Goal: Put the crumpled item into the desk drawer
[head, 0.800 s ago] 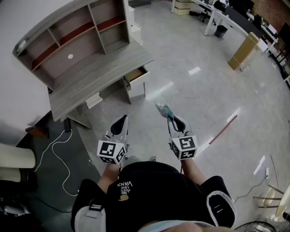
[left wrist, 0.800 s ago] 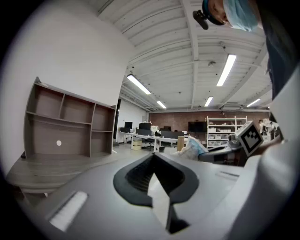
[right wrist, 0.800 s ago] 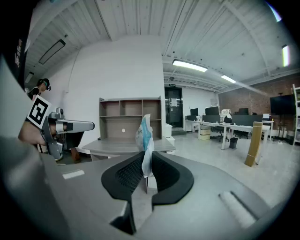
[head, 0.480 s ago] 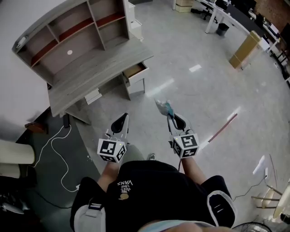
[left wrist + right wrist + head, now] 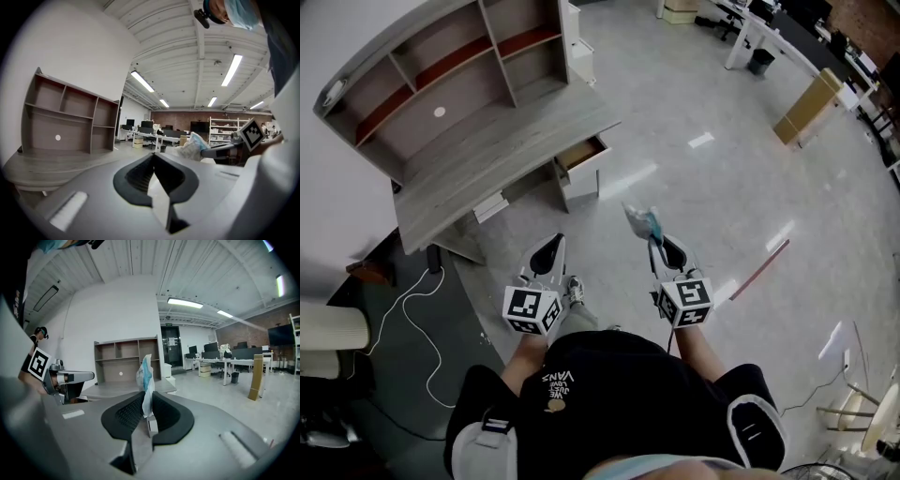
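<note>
- Your right gripper (image 5: 146,405): jaws clenched on the wad (image 5: 145,375), which sticks up past the tips.
- Your left gripper (image 5: 153,174): jaws pressed together, empty.
- Drawer (image 5: 579,155): open, well apart from the wad.

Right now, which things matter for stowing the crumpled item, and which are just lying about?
Job: crumpled item, clamped in the right gripper; open desk drawer; desk.
Lying about: cardboard box; strip on the floor; dark bin.

A shelf unit (image 5: 441,70) stands on the desk (image 5: 487,164), the open drawer (image 5: 579,153) under its right end, a cable (image 5: 411,295) before it.
</note>
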The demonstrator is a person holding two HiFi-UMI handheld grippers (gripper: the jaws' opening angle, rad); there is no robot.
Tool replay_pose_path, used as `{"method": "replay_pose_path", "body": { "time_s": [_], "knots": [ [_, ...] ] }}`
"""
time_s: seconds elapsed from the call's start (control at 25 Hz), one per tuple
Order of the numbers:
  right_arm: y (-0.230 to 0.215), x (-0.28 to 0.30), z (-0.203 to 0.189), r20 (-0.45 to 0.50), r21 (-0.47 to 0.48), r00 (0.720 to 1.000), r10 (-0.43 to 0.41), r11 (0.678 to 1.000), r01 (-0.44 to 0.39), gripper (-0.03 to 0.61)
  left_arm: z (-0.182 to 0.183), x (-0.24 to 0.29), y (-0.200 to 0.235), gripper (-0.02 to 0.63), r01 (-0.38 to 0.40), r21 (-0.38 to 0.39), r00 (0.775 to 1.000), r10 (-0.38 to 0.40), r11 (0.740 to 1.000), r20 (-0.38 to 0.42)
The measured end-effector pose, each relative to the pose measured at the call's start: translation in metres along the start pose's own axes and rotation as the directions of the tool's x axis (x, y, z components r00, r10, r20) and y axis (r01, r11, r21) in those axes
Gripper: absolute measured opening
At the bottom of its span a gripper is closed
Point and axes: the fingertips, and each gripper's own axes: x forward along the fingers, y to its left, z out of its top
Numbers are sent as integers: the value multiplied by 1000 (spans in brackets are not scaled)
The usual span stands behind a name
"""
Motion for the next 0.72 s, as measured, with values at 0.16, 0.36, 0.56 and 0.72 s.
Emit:
{"method": "replay_pose_path", "body": {
  "time_s": [0.16, 0.36, 0.56, 0.72],
  "knots": [
    [-8, 33, 9, 0, 5, 999, -45, 999, 45, 48, -2, 31, 25, 52, 43, -2, 999, -43, 999, -18],
    [-14, 78, 20, -9, 0, 996, -90, 996, 90, 48, -3, 73, 58, 52, 105, -3, 994, -105, 994, -44],
    [-16, 124, 24, -23, 10, 991, -132, 991, 132, 48, -2, 106, 94, 52, 157, 5, 985, -156, 988, -75],
    [-16, 155, 26, -30, 21, 987, -161, 987, 161, 48, -4, 128, 119, 52, 194, 10, 976, -192, 981, -101]
  ]
}}
